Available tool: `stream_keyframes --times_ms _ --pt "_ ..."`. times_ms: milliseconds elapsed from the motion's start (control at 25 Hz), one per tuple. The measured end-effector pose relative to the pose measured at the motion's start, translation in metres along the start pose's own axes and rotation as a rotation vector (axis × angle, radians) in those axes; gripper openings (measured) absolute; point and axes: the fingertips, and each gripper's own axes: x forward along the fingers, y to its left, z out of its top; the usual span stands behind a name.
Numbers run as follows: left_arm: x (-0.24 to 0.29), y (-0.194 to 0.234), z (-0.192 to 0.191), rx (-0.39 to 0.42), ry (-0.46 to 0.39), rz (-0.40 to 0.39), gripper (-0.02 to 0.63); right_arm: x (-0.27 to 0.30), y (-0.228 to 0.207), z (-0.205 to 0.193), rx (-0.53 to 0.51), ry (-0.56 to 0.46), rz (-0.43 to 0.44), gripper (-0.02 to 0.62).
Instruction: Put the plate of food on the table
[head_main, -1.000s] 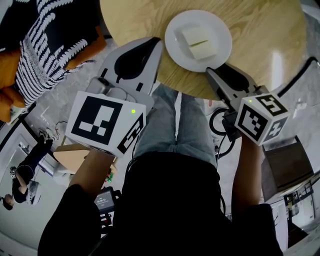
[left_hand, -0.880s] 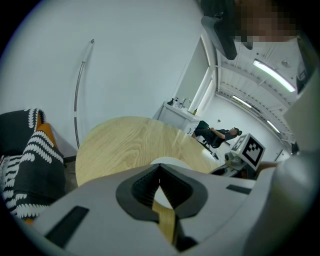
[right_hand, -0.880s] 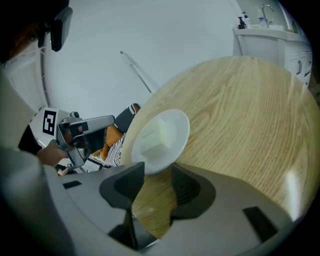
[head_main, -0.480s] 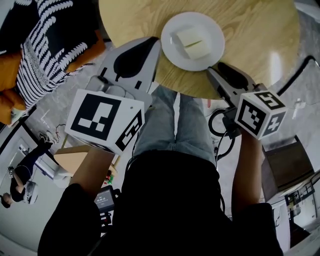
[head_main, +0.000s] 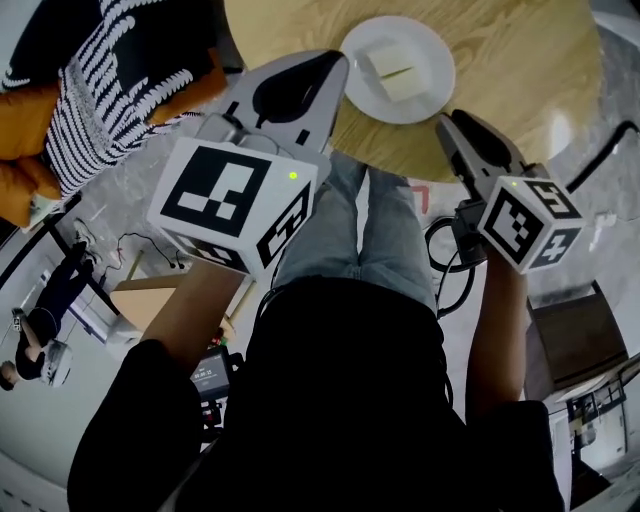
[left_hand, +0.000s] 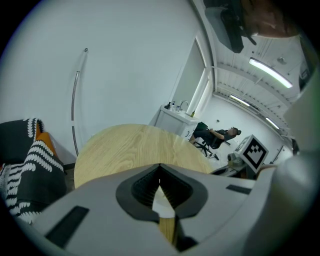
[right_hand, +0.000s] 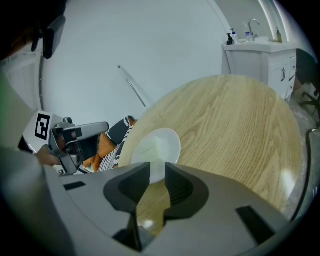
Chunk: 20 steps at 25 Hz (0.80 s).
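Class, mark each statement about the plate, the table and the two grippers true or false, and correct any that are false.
1. The white plate rests on the round wooden table. True.
2. The right gripper grips the plate's rim. False: its jaws stand apart and are closing with nothing between them; the plate lies beyond their tips.
3. The left gripper has its jaws together and holds nothing. True.
4. The plate is empty. False: a pale block of food lies on it.
5. The black-and-white striped fabric lies on the table. False: it is off the table, on the person's left.
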Motion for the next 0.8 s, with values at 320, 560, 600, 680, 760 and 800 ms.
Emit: stream_keyframes --times_ms 320,560,600,680,760,800 --pt "0.001 -0.01 0.022 0.018 -0.02 -0.001 0.008 -0.011 0.009 0.029 -0.126 -0.082 -0.089 0.009" --pt "-0.019 -0.021 0.043 0.045 -0.054 -0.013 0.008 -0.026 0.047 0.054 -0.17 -0.186 -0.075 0.008" --pt "-0.022 -0.023 0.047 0.049 -0.062 -0.015 0.008 -0.03 0.052 0.058 -0.178 -0.199 -0.075 0.008" --pt "-0.026 -0.026 0.052 0.054 -0.075 -0.017 0.008 -0.034 0.058 0.062 -0.19 -0.213 -0.071 0.008" --pt "-0.025 -0.03 0.055 0.058 -0.081 -0.017 0.008 -0.036 0.06 0.064 -0.201 -0.217 -0.062 0.009" --pt "-0.023 -0.033 0.057 0.06 -0.084 -0.018 0.008 -0.038 0.059 0.066 -0.208 -0.218 -0.058 0.008"
